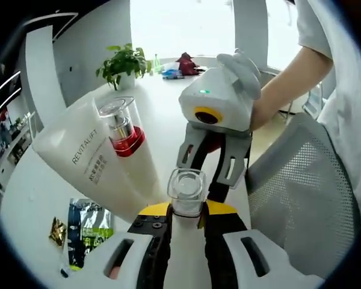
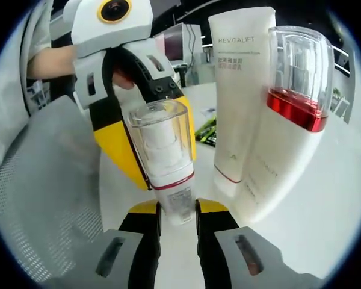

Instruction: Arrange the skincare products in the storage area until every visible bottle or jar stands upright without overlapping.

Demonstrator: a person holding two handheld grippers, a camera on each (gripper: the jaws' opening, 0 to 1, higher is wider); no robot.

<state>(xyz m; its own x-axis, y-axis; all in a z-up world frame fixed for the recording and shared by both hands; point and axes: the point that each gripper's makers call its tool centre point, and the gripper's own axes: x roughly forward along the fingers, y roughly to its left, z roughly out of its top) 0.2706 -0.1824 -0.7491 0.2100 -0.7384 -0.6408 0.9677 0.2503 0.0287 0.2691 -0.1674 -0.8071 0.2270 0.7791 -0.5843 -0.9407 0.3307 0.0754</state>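
Note:
A slim white pump bottle with a clear cap [image 1: 188,189] stands upright between my two grippers, which face each other. My left gripper [image 1: 188,209] is shut on its body just under the cap. My right gripper [image 2: 178,208] is shut on the lower part of the same bottle [image 2: 165,144]. Behind the bottle, in the right gripper view, are the left gripper's yellow jaws [image 2: 159,162]. Past the cap, in the left gripper view, is the right gripper [image 1: 212,174], held by a gloved hand. A white REVITALIFT tube [image 1: 78,150] [image 2: 237,102] stands close by. Against it leans a white bottle with a red collar and clear cap [image 1: 121,129] [image 2: 298,78].
The white table [image 1: 36,192] carries a green and black packet [image 1: 87,232], a gold wrapper [image 1: 57,230], a potted plant [image 1: 125,63] and small items [image 1: 180,65] at its far end. A grey mesh chair [image 1: 301,180] [image 2: 42,180] stands at the table's edge beside the person's arm [image 1: 283,90].

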